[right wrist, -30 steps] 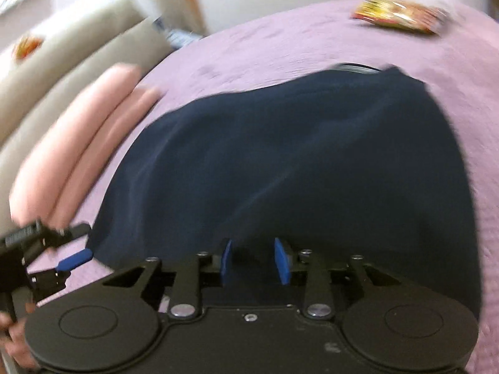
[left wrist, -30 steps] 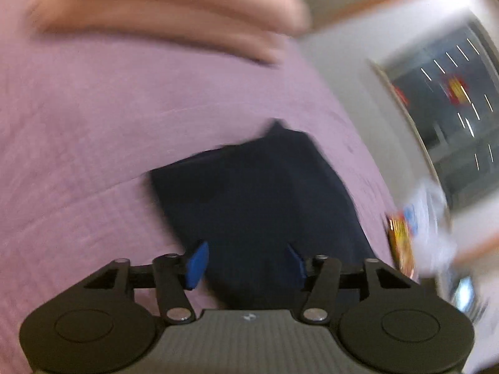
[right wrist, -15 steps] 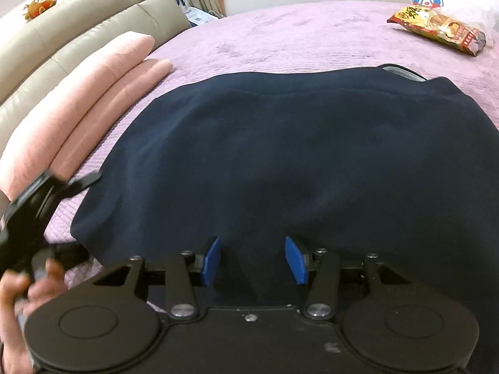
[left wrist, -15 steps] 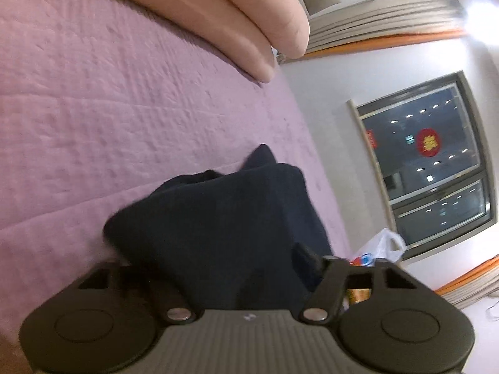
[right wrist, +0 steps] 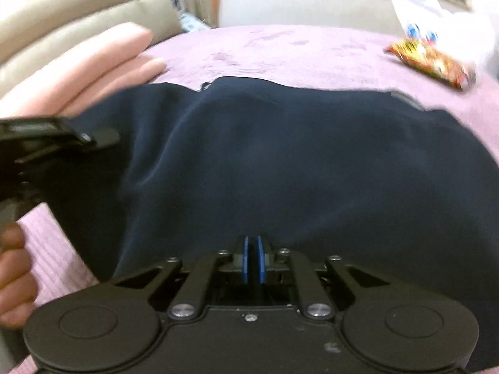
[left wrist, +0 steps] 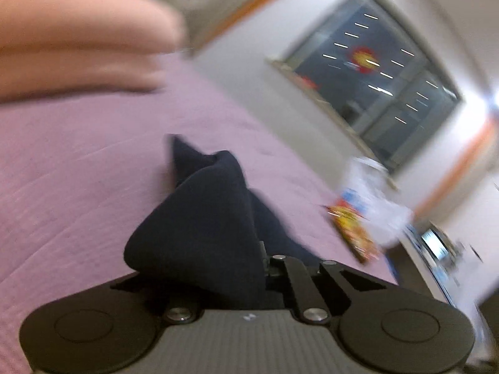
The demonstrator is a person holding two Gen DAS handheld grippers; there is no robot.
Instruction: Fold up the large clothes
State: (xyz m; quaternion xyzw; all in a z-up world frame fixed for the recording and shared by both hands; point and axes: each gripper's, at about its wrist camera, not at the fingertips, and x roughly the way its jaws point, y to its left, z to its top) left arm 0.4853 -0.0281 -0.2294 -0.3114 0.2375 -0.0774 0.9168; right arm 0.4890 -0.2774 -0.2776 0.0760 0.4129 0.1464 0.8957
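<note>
The dark navy soft-fabric garment (right wrist: 296,155) is lying spread across the mauve quilted bedspread (right wrist: 296,50), its long axis running side to side ahead of both tools, and the right gripper (right wrist: 253,258) is pinching its near hem with blue pads drawn almost together, while the left gripper (left wrist: 218,268) is clamping a bunched corner that is draping over and hiding its fingertips. Both are holding the near edge, so the fold looks set to go away toward the far hem, where the pink folded bolster pillow (right wrist: 78,65) is touching the cloth's left end and the red-and-yellow foil snack packet (right wrist: 430,62) is lying just beyond its right end
</note>
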